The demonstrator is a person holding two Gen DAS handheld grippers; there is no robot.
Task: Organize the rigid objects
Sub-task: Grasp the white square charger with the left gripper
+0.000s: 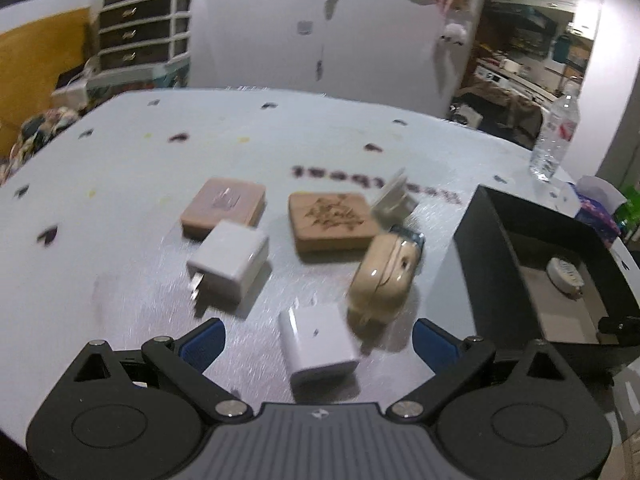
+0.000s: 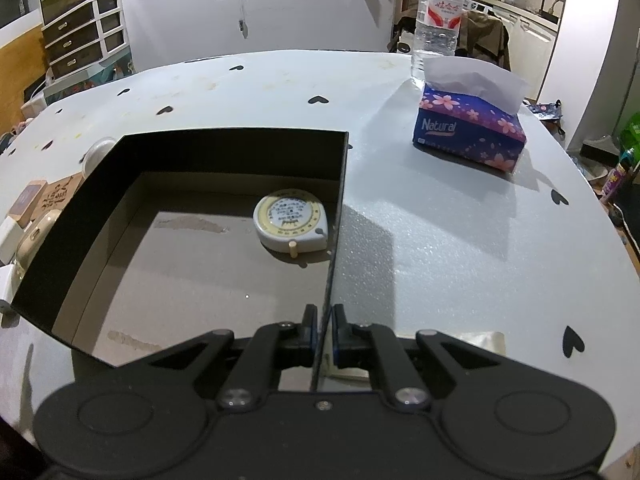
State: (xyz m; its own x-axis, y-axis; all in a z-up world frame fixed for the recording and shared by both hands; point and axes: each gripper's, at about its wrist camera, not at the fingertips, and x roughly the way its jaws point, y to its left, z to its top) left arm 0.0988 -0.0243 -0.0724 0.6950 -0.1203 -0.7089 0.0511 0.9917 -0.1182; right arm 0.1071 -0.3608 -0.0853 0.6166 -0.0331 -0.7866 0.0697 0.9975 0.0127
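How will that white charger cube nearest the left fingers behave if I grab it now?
The white charger cube looks rigid and boxy, so it likely won't roll. Its glossy faces may slip between the fingers. It probably is light, so a nudge could slide it on the table.

Each tool is built of matte black plastic. On the left gripper [image 1: 318,340], two round black housings flank a grey ribbed centre plate bearing a small pale emblem, silver screws sit at the linkage pivots beside that plate, and the fingers [image 1: 204,346] carry blue pads. The right gripper [image 2: 323,330] shows the same black linkages, silver screws and thin blue-edged fingers [image 2: 309,328].
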